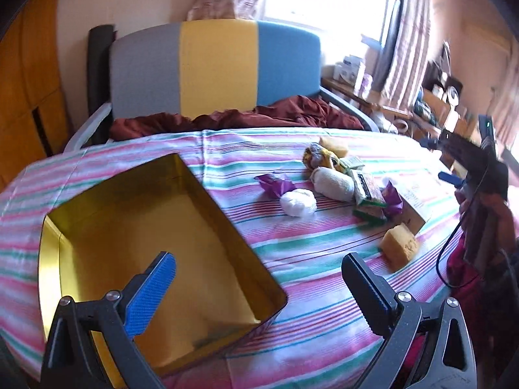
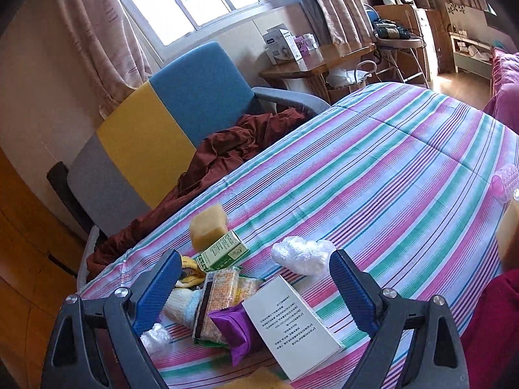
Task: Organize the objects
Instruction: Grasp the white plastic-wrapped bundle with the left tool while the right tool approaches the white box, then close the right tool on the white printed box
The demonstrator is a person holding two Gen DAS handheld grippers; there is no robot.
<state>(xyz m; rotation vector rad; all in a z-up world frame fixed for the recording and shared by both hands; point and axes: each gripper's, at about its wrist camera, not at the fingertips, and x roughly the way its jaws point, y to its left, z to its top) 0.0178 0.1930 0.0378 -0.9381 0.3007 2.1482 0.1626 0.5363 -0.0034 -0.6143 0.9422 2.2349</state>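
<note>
Jaws of left gripper (image 1: 259, 288) and right gripper (image 2: 256, 288) gape wide, empty. One striped bed (image 2: 405, 162). One gold tin (image 1: 155, 246), lower left, open. One white box (image 2: 292, 321) lower centre. Two yellow sponges (image 1: 399, 246). Two purple wrappers (image 1: 275, 184), mid-frame.

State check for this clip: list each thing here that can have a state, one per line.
Gold tin: lid off, nothing inside that shows.
Left tongs: open, holding nothing, above the tin's near corner.
Right tongs: open, holding nothing, over the pile.
White box: closed, lying flat.
Green carton: closed, on its side.
Purple packet: sealed.
Snack packet: sealed, lying in the pile.
</note>
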